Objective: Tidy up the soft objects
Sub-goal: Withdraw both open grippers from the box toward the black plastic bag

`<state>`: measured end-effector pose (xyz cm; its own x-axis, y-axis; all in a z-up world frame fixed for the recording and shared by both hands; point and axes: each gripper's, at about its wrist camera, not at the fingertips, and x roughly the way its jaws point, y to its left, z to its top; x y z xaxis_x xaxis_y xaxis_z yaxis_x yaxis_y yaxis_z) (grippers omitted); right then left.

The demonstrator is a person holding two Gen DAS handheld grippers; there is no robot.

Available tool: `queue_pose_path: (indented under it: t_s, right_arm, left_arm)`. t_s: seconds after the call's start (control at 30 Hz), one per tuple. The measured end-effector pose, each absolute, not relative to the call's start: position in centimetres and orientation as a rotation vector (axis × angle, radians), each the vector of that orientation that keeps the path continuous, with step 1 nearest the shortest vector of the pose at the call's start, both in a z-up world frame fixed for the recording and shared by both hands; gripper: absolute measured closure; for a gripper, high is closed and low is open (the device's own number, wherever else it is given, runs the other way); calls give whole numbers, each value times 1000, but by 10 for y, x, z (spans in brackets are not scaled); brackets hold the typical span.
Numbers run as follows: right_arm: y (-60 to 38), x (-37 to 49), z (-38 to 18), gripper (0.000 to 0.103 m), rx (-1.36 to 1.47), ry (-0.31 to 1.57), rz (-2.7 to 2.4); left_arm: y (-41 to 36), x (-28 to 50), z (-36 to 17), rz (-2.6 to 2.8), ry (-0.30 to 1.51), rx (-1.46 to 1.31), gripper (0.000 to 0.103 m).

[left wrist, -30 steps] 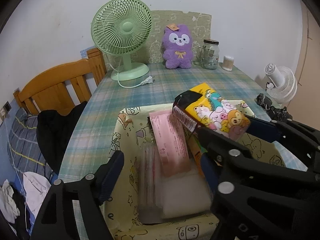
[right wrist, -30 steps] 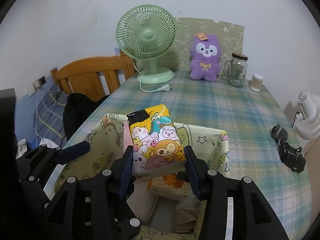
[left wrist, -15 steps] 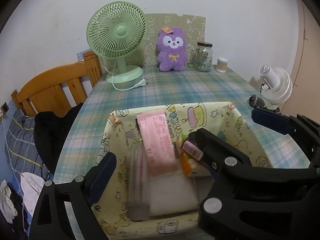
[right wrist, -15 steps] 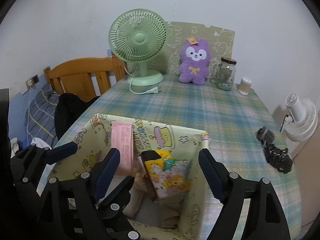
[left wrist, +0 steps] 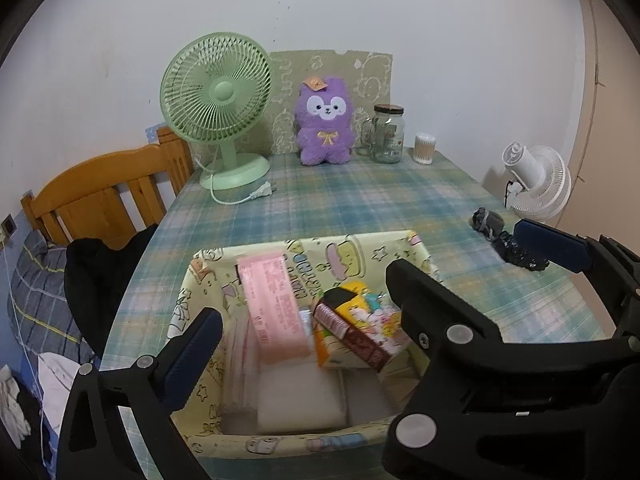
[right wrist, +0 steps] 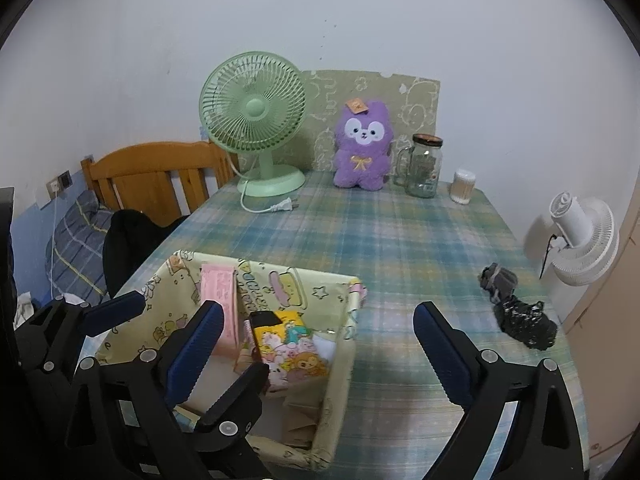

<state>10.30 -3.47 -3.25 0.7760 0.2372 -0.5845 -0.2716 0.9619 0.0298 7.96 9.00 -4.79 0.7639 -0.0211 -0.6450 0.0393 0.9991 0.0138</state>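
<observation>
A yellow cartoon-print tissue pack (left wrist: 360, 318) (right wrist: 290, 346) lies tilted inside the yellow fabric basket (left wrist: 320, 246) (right wrist: 298, 278), beside a pink pack (left wrist: 272, 300) and above white soft packs (left wrist: 300, 396). My left gripper (left wrist: 316, 332) hovers over the basket's near side, its jaws opening and its pads touching nothing. My right gripper (right wrist: 318, 320) (left wrist: 464, 256) hangs over the basket's right rim, its jaws also opening and holding nothing. A purple plush (left wrist: 325, 120) (right wrist: 362, 144) sits upright at the table's far end. A dark crumpled cloth (right wrist: 520, 316) (left wrist: 504, 236) lies near the right edge.
A green desk fan (right wrist: 254, 120) with its loose plug (right wrist: 286, 205), a glass jar (right wrist: 424, 168) and a cotton-swab pot (right wrist: 464, 186) stand along the back. A white fan (right wrist: 580, 240) is beyond the right edge. A wooden headboard (left wrist: 108, 196) and a black garment (left wrist: 96, 280) border the left.
The right gripper let go of the cartoon pack, which dropped into the basket and now rests there. Both grippers opened wide and drew back and up from the basket.
</observation>
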Motion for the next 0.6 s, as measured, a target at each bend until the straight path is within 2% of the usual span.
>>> queue_pose_path:
  t_s: [0.6]
  right_arm:
    - [-84,79,-7,3,-39,553,230]
  left_arm:
    - [41,65,-21,-53,629,54,0]
